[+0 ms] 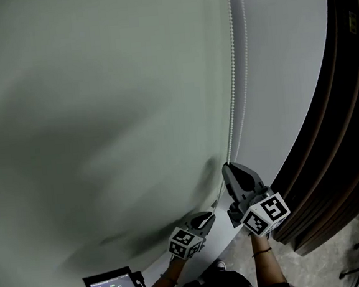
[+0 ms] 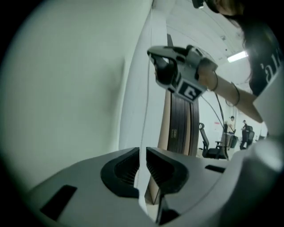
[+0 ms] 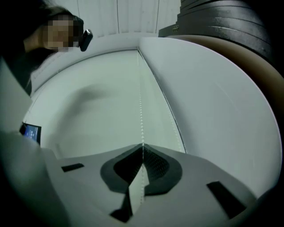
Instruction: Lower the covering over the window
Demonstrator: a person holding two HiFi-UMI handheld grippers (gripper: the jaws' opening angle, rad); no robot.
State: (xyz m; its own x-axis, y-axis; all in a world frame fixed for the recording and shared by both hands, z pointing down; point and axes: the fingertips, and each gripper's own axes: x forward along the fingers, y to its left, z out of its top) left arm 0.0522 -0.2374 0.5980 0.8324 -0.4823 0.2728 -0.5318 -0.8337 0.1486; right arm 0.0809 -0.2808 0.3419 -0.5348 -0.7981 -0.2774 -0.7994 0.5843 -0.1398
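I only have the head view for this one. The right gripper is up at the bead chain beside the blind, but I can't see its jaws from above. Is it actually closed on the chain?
Observer: Yes. In the right gripper view, the right gripper has its jaws together, and the bead chain runs straight in between them.
Operator: And the left gripper, lower down?
Observer: In the left gripper view, the left gripper has a narrow gap between its jaws, so it is not clamped on anything.
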